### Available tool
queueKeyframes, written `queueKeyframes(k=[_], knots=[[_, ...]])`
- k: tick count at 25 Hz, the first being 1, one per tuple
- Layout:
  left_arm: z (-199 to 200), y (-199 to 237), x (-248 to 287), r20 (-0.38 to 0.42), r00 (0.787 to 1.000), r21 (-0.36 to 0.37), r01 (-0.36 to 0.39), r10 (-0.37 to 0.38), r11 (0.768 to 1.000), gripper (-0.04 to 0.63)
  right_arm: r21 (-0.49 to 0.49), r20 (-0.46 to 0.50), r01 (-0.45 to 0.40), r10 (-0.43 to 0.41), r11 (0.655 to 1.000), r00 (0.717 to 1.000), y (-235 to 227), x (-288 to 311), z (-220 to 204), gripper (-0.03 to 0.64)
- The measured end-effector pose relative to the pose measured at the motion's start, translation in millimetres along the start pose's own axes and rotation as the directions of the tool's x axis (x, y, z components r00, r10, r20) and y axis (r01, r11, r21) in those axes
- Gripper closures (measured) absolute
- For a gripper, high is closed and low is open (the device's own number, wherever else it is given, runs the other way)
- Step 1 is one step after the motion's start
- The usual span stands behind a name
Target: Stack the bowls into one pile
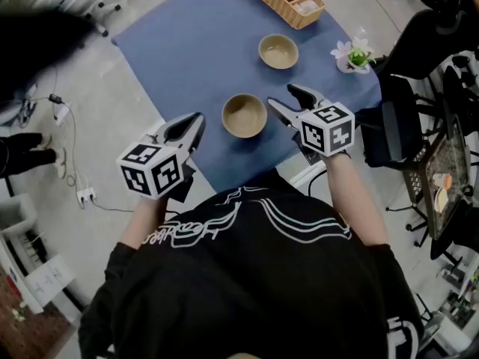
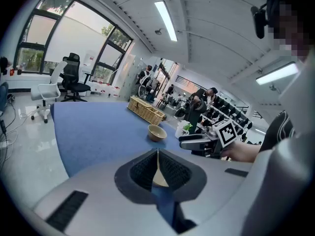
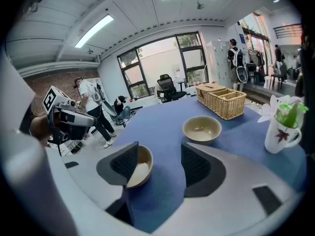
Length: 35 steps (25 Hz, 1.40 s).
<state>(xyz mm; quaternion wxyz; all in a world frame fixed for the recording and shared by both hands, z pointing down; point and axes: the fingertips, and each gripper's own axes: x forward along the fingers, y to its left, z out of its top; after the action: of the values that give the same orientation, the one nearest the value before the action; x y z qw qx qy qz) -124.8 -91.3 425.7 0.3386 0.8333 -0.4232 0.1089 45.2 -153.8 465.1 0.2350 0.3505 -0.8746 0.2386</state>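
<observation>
Head view looks steeply down on a blue tabletop (image 1: pixel 187 43); a person's black-shirted torso fills the lower half and hides the near edge. Two tan bowls stand apart, unstacked: the near bowl (image 1: pixel 244 115) at the middle, the far bowl (image 1: pixel 278 51) at 1 o'clock from it. A wicker basket (image 1: pixel 283 0) sits at 12 o'clock, cut off by the top edge; a white flower vase (image 1: pixel 352 55) stands at 3 o'clock of the far bowl, by the tabletop's rim. The left gripper (image 1: pixel 196 122) hangs at 9 o'clock of the near bowl, the right gripper (image 1: pixel 281 96) at 3 o'clock, neither touching it.

Left gripper view shows its jaws pressed together on nothing (image 2: pixel 157 156); only a pale sliver of the near bowl (image 2: pixel 158 180) shows below them. The far bowl (image 2: pixel 157 132) lies at 12 o'clock, the basket (image 2: pixel 146 110) beyond it; the right gripper (image 2: pixel 184 140) reaches in at 3 o'clock and covers part of the vase (image 2: pixel 188 128).

Right gripper view shows its jaws wide apart (image 3: pixel 160 163), bare blue tabletop in the gap; the near bowl (image 3: pixel 140 168) is half hidden behind the jaw at 9 o'clock. The far bowl (image 3: pixel 202 129) sits at 1 o'clock, the basket (image 3: pixel 221 100) behind it, the vase (image 3: pixel 283 127) at 3 o'clock; the left gripper (image 3: pixel 91 121) shows small and dim at 9 o'clock.
</observation>
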Motion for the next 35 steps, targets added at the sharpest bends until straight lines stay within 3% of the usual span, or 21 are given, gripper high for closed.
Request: queueKeyframes(k=[15, 28, 35], knots=[[20.1, -22.2, 34.4, 0.034, 0.998, -0.025, -0.045, 0.046, 0.999, 0.563, 0.019, -0.004, 0.049, -0.049, 0.999, 0.999, -82.9, -8.9, 21.1, 0.345], [28.5, -4.9, 48.5, 0.049, 0.993, -0.072, -0.105, 0.108, 0.992, 0.565, 0.015, -0.009, 0.091, -0.091, 0.996, 0.996, -129.5, 19.5, 40.7, 0.345], [32.5, 6.7, 56.7, 0.05, 0.99, -0.097, -0.127, 0.132, 0.987, 0.564, 0.032, -0.06, 0.091, -0.089, 0.995, 0.994, -152.2, 46.6, 40.1, 0.347]])
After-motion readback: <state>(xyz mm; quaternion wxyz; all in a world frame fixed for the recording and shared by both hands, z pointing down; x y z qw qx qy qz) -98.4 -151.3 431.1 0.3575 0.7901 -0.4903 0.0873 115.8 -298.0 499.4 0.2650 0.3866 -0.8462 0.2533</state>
